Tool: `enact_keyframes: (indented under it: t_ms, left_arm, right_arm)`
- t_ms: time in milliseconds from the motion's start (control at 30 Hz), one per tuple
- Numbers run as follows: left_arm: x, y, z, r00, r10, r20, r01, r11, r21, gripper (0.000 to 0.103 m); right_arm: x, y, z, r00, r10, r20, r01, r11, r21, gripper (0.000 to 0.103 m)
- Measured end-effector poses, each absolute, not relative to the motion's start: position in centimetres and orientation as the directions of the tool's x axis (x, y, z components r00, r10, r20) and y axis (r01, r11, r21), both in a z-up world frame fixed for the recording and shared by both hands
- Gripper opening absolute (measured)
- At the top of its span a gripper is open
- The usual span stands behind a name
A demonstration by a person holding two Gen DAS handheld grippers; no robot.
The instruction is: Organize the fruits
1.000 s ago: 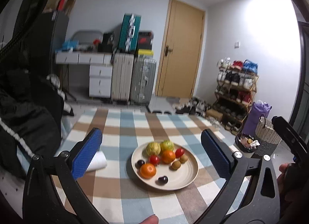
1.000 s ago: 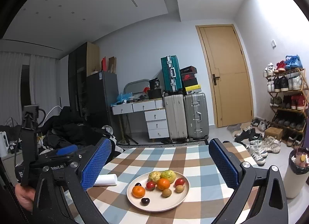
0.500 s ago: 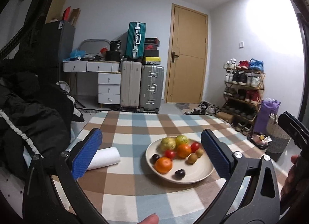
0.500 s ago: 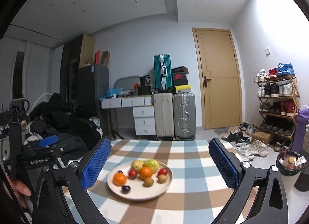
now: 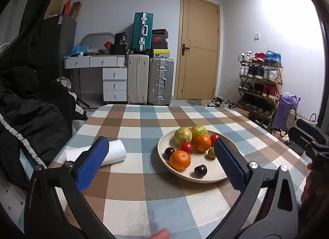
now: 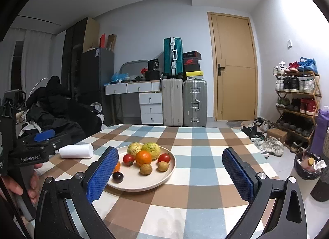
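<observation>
Both claws, left (image 5: pixel 159 157) and right (image 6: pixel 170 166), are hanging wide open and empty, their blue pads (image 6: pixel 102 172) knobbly. A smooth cream plate (image 6: pixel 164 177) is sitting ahead of them, carrying round glossy fruits (image 6: pixel 144 157). A white roll (image 5: pixel 115 152) is lying left on the checked cloth worktop (image 6: pixel 205 169). Hard-shell suitcases (image 6: pixel 194 103) are standing beyond.

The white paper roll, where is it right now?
The white paper roll lies on its side on the checked tablecloth, left of the plate of fruit, apart from it.
</observation>
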State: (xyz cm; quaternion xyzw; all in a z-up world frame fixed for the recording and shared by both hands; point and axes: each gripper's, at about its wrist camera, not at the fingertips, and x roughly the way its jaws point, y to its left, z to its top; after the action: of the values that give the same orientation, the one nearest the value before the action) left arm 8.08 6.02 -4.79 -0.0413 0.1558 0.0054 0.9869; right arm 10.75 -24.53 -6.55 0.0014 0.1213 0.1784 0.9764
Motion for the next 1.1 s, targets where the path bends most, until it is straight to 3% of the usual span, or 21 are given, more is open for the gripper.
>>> enact_keyframes:
  t_ms: [333, 500, 1100]
  left_arm:
    - [9.3, 5.6, -6.2, 0.943, -0.001, -0.333, -0.019, 0.998, -0.057, 0.102]
    - [9.3, 4.6, -6.5, 0.949, 0.005, -0.316, -0.009, 1.000, -0.009, 0.102]
    - [9.7, 4.6, -6.3, 0.947, 0.000, -0.320, -0.003, 1.000, -0.009, 0.102]
  right_arm:
    - [12.6, -23.0, -7.5, 0.871, 0.356, -0.339, -0.371, 0.928, 0.020, 0.103]
    - [12.3, -22.9, -7.5, 0.874, 0.363, -0.323, -0.378, 0.926, 0.019, 0.103]
    - [12.5, -22.7, -7.5, 0.867, 0.372, -0.331, -0.389, 0.921, 0.015, 0.103]
